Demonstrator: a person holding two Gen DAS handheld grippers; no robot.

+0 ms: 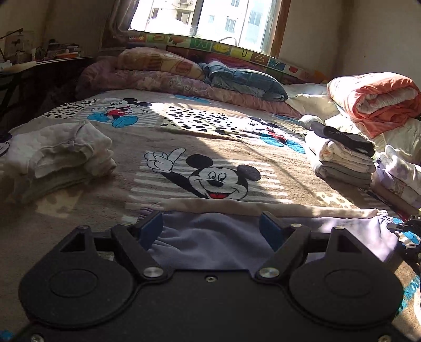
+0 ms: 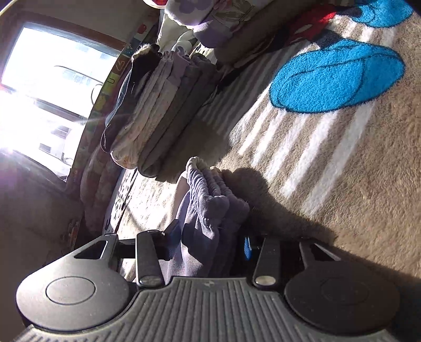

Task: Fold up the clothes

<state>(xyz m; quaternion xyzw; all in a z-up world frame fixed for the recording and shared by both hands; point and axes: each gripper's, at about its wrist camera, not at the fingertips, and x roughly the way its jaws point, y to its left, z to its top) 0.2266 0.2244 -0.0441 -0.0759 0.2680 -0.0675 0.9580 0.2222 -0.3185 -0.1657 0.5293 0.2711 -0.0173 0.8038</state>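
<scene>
- Nearest your left camera, the left gripper [image 1: 210, 226] has its jaws spread wide, and the lavender garment [image 1: 210, 239] lies between and under the blue pads [image 1: 151, 227] with nothing pinched.
- That garment runs across the lower middle of the left view, its long axis left to right, with a pale band [image 1: 236, 206] along the far edge and a gathered elastic end [image 1: 384, 217] at lower right.
- At that same end your right gripper [image 2: 210, 239] has its jaws apart too; bunched elastic sits between them (whether a pad touches cloth, you cannot tell from the right view).
- So the cloth lies straight ahead of both sets of jaws, the left near its left half, the right at its right end, and each hand is about equally close.
- The surface is a plush cartoon-mouse blanket [image 1: 215, 181] on a bed, soft and likely to drag at the fabric.
- Folded stacks sit at middle left [image 1: 58, 157] and middle right [image 1: 344, 157] of the left view, with rolled quilts [image 1: 376, 97] at upper right and a bright window [image 1: 205, 18] at the top.
</scene>
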